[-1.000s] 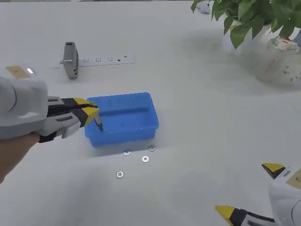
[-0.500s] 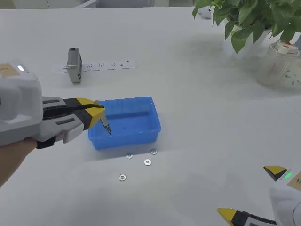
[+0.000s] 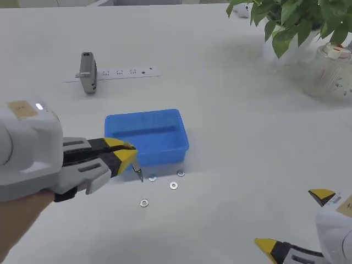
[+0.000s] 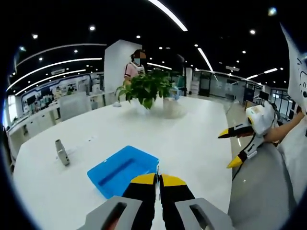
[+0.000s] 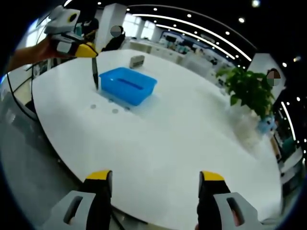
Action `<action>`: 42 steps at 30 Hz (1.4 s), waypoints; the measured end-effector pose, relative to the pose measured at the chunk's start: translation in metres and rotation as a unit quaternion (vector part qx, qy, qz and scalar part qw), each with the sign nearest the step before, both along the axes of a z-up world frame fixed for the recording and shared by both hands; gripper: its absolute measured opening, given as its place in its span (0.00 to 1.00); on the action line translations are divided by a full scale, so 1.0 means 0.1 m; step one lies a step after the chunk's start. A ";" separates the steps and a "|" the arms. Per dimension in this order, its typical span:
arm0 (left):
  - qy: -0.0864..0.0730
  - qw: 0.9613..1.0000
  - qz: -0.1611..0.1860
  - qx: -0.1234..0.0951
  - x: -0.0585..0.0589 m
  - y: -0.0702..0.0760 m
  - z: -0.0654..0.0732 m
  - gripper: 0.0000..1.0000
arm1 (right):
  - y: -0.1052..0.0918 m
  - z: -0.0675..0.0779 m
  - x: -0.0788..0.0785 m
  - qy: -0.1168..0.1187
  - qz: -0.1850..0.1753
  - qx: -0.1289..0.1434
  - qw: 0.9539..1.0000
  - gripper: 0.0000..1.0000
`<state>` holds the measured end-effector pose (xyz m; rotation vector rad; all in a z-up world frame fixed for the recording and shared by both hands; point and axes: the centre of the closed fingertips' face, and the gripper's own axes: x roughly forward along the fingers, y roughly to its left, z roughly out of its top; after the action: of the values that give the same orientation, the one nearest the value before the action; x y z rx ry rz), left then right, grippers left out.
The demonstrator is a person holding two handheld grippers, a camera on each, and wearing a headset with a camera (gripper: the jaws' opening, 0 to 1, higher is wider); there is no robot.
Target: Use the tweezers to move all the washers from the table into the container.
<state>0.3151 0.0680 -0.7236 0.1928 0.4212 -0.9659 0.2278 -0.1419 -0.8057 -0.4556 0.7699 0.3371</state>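
White worktop [image 3: 247,137] in the head view carries a blue container [image 3: 146,137], four washers [image 3: 174,186] lying just before it. There the left hand-held gripper [image 3: 129,155] grasps tweezers [image 3: 138,174], tips beside one washer. Left gripper view: jaws pressed together. Right gripper view: right hand-held gripper [image 5: 156,178] released, jaws wide.

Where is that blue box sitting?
In the head view, the blue box sits left of centre on the table, washers just in front.

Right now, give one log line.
left claw shut on tweezers | tip near washers | four washers on table beside container | right claw open
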 end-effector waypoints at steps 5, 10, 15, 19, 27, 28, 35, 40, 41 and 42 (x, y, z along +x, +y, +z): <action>0.009 1.000 0.003 0.000 -0.05 0.00 -0.10 0.00 | 0.00 0.00 0.00 0.000 0.000 -0.001 1.000 0.71; 0.022 1.000 0.003 0.002 -0.10 0.01 -0.21 0.00 | 0.00 -0.01 0.01 0.001 0.000 0.000 1.000 0.71; 0.028 1.000 0.008 0.009 -0.11 0.03 -0.31 0.00 | 0.01 -0.01 0.00 0.001 0.002 0.002 1.000 0.72; 0.027 1.000 0.010 0.012 -0.11 0.04 -0.33 0.00 | 0.01 -0.02 0.00 0.004 0.002 -0.001 1.000 0.71; 0.028 0.999 0.010 0.015 -0.11 0.04 -0.38 0.00 | -0.01 -0.01 0.00 0.002 -0.001 -0.004 1.000 0.72; 0.027 0.999 0.010 0.016 -0.11 0.04 -0.38 0.00 | -0.01 -0.01 0.00 0.002 -0.001 -0.003 1.000 0.72; 0.030 0.999 0.010 0.019 -0.09 0.04 -0.42 0.00 | -0.02 -0.02 -0.01 0.005 0.000 -0.004 1.000 0.71; 0.030 0.999 0.010 0.021 -0.11 0.04 -0.45 0.00 | -0.02 -0.02 -0.01 0.006 0.000 -0.001 1.000 0.72; 0.030 0.999 0.010 0.021 -0.12 0.04 -0.45 0.00 | -0.01 -0.01 -0.01 0.006 -0.001 0.002 1.000 0.72; 0.030 0.999 0.011 0.017 -0.11 0.03 -0.45 0.00 | -0.01 -0.01 -0.01 0.005 -0.001 0.007 1.000 0.74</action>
<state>0.3038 0.0714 -0.7684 0.1904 0.4935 -0.9444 0.2268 -0.1429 -0.8064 -0.4411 0.7773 0.3429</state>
